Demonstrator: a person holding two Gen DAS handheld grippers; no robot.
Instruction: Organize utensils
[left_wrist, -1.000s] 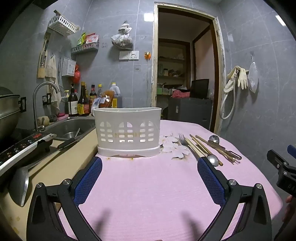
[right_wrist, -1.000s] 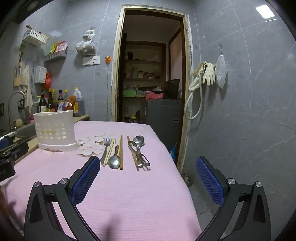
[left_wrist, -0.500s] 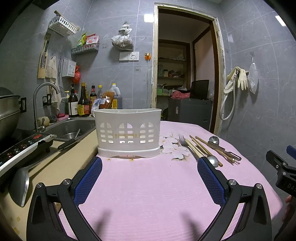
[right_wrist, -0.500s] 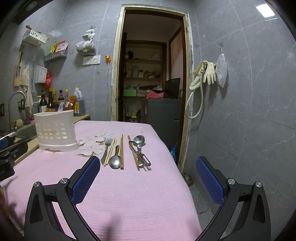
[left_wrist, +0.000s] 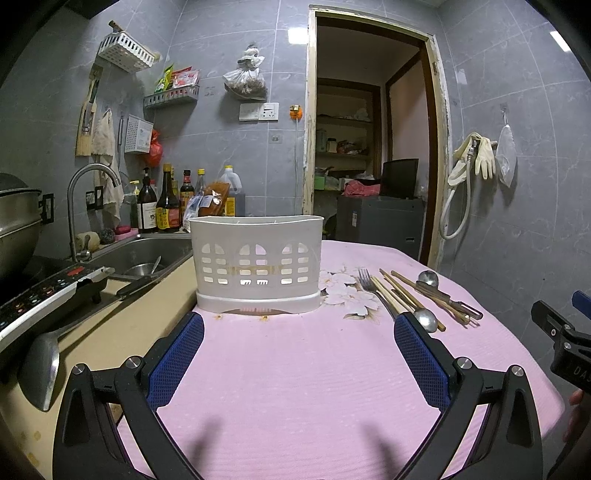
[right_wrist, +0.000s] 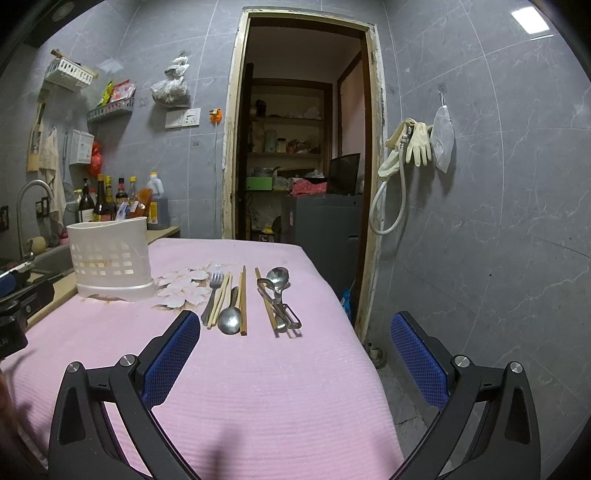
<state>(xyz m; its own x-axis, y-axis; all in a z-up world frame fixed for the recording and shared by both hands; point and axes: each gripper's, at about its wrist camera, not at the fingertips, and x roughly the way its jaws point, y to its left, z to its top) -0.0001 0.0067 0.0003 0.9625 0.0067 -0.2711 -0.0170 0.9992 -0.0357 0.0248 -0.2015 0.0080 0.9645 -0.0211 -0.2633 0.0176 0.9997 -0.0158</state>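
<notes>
A white slotted utensil holder (left_wrist: 256, 262) stands upright on the pink table cloth (left_wrist: 295, 369); it also shows in the right wrist view (right_wrist: 110, 258). To its right lie a fork (right_wrist: 214, 291), chopsticks (right_wrist: 243, 299), a spoon (right_wrist: 229, 316), a second spoon (right_wrist: 277, 277) and a peeler (right_wrist: 286, 314) in a row. My left gripper (left_wrist: 299, 328) is open and empty, just short of the holder. My right gripper (right_wrist: 295, 326) is open and empty, near the close ends of the utensils.
A sink (left_wrist: 147, 254) with a tap, bottles (left_wrist: 166, 203), an induction hob (left_wrist: 44, 291) and a ladle (left_wrist: 40, 365) are to the left of the table. An open doorway (right_wrist: 299, 155) is behind. The table's right edge (right_wrist: 354, 332) drops to the floor.
The left gripper has risen a little, so the holder and utensils sit slightly lower in its view. The right gripper has hardly moved. Both stay open.
</notes>
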